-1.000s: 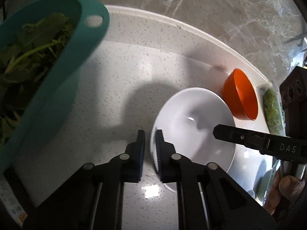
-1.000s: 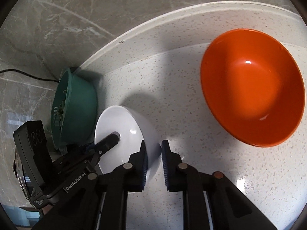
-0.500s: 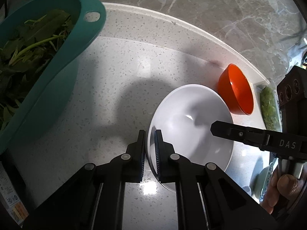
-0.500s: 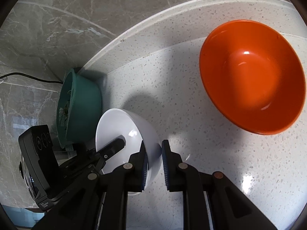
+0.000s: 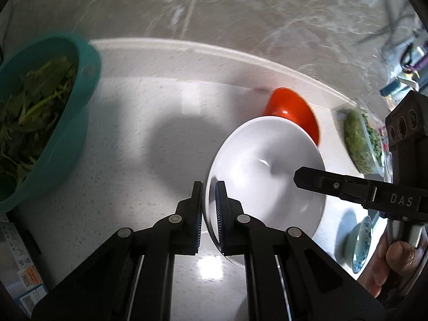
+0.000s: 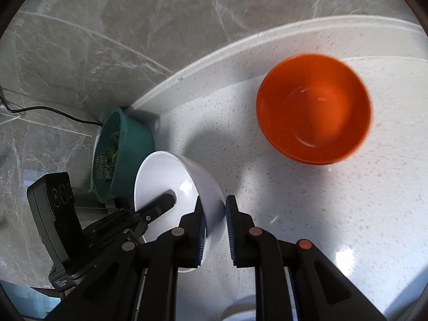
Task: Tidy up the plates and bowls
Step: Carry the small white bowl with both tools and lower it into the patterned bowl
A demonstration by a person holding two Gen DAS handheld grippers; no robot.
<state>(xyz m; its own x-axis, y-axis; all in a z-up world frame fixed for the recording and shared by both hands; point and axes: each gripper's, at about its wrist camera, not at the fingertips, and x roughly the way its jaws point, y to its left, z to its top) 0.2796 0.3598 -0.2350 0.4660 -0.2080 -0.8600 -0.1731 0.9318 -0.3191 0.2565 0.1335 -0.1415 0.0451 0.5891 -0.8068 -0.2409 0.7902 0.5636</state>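
Left tongs (image 5: 208, 208) clamp the near-left rim of the white bowl (image 5: 267, 171), right tongs (image 6: 215, 219) pinch its opposite rim, so both grip the same bowl, tilted, w/ a shadow under it on the bench (image 6: 307, 214). Orange bowl (image 6: 313, 109) sits upright on the bench farther back & right, apart from the white one. Teal colander (image 5: 67, 123) w/ leafy greens (image 5: 32, 99) stands far left by the marble wall. Clear tub of chopped greens (image 5: 361, 141) & a small patterned dish (image 5: 359, 243) at the right edge. A hand (image 5: 393, 264) holds the right tongs' handle.
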